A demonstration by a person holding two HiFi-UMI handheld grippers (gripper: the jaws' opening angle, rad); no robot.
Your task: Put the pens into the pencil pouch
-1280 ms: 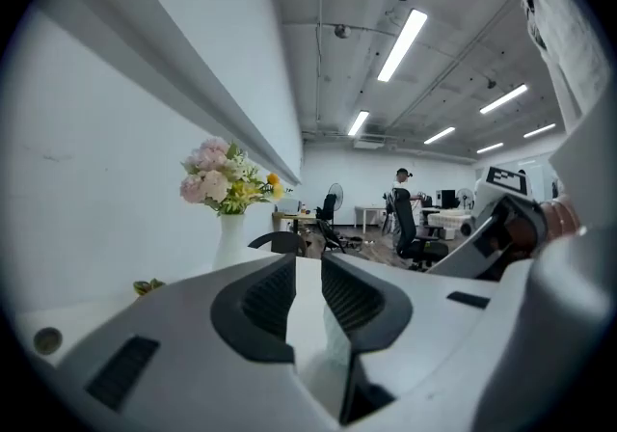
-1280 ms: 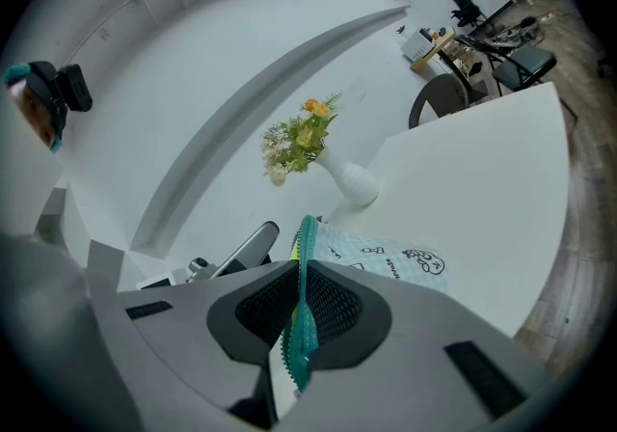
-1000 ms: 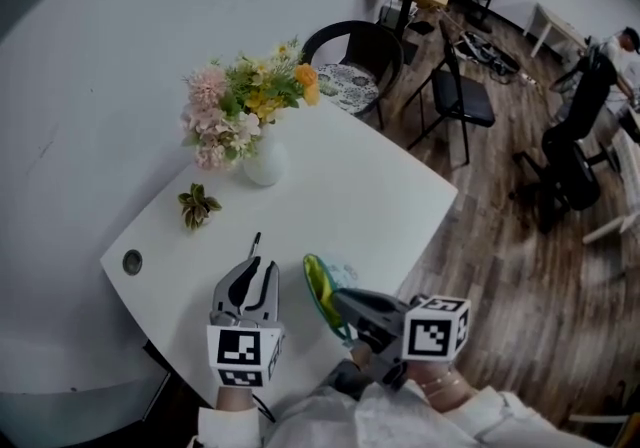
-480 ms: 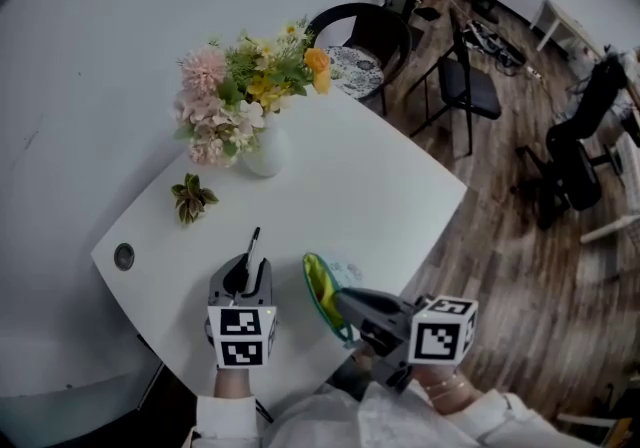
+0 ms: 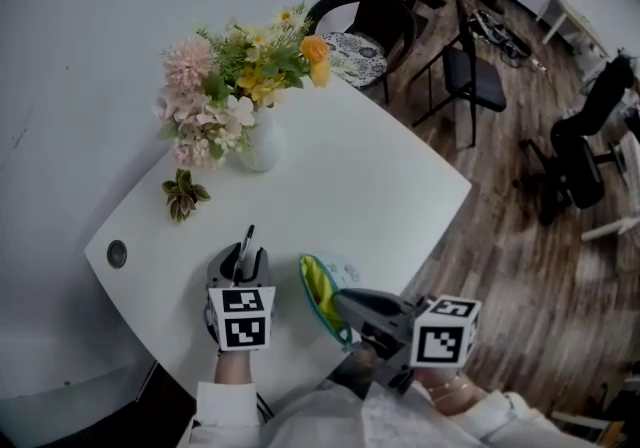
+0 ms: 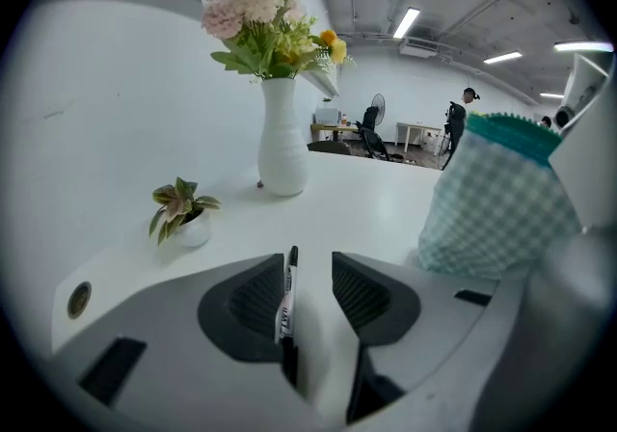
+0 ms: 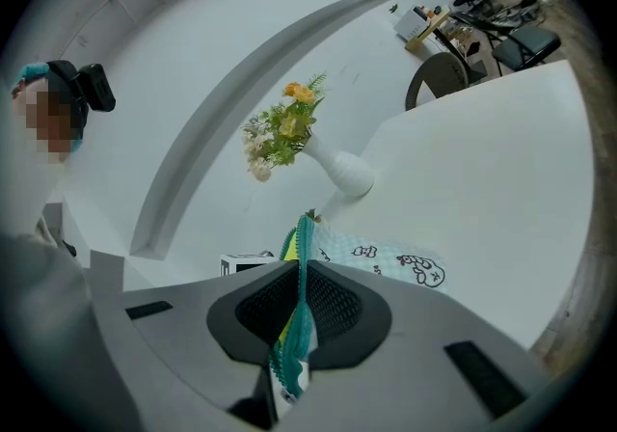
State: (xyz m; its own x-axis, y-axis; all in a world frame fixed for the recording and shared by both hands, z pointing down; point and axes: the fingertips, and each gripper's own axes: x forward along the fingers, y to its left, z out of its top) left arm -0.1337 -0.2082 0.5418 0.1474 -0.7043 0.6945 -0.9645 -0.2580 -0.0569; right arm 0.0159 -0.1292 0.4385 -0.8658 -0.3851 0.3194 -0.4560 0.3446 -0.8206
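A black pen with a white label (image 6: 285,293) sits between the jaws of my left gripper (image 6: 307,271), leaning on the left pad with a gap to the right one. Those jaws have just been opening and now stand open, low over the white table (image 5: 350,186). In the head view the pen (image 5: 246,239) pokes out ahead of the left gripper (image 5: 243,258). My right gripper (image 5: 345,304) is shut on the teal zip edge of the checked pencil pouch (image 5: 318,291) and holds its mouth up. The pouch edge (image 7: 301,295) runs between the right pads; its printed side (image 7: 386,261) lies beyond.
A white vase of flowers (image 5: 258,146) and a small potted plant (image 5: 180,194) stand at the table's far left. A round cable hole (image 5: 117,254) is near the left edge. A black chair (image 5: 365,36) stands beyond the far corner.
My left gripper has dropped toward the table and its jaws have spread apart around the pen. The right gripper and the pouch have stayed put.
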